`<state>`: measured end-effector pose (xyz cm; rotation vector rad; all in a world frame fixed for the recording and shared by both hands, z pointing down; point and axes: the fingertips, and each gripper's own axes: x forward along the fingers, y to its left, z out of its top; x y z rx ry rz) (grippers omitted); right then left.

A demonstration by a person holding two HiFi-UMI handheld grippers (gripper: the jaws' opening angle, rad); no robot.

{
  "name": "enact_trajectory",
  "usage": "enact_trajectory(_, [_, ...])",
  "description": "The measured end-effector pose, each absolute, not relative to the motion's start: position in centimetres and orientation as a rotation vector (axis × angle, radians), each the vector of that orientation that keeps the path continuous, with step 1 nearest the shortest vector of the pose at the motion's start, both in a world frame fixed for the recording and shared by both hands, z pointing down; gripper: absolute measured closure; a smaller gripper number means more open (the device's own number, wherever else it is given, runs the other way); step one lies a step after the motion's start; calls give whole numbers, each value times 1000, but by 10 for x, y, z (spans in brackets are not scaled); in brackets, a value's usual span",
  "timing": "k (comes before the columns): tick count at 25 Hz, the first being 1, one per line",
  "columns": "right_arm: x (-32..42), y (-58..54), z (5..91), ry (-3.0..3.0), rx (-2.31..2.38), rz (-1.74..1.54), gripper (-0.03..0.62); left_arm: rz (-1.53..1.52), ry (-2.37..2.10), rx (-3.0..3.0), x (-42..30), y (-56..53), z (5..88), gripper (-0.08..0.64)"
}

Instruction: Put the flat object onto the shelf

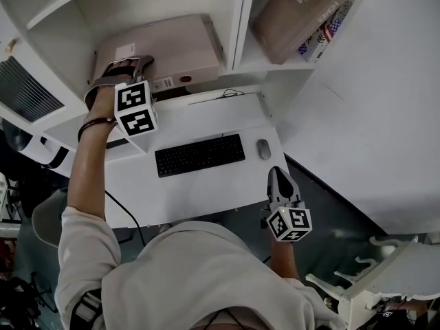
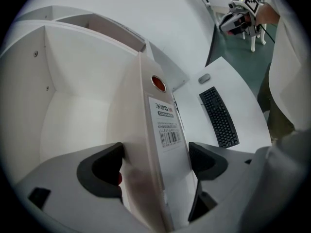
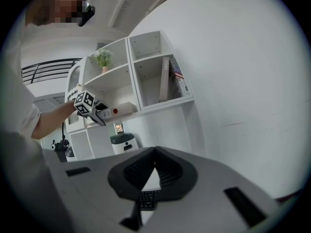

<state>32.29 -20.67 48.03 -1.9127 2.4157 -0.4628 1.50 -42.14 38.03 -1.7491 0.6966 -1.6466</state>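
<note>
The flat object is a beige box with a barcode label and a red dot on its narrow side. It lies flat in the lower left compartment of the white shelf. My left gripper reaches into that compartment, and its jaws straddle the box's near end, open, with the pads close beside the box. My right gripper hangs at the desk's front right corner, pointing nearly level, shut with nothing in it. From there the left gripper shows at the shelf.
On the white desk under the shelf lie a black keyboard and a grey mouse. The neighbouring compartment holds a brown box and books. A plant stands on an upper shelf. White furniture stands at the lower right.
</note>
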Motion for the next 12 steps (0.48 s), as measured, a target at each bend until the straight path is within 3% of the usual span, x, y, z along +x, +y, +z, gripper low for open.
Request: enact_trajectory(12, [333, -200, 483, 2384, -1952, -474, 589, -1652, 695, -1775, 9, -440, 381, 140])
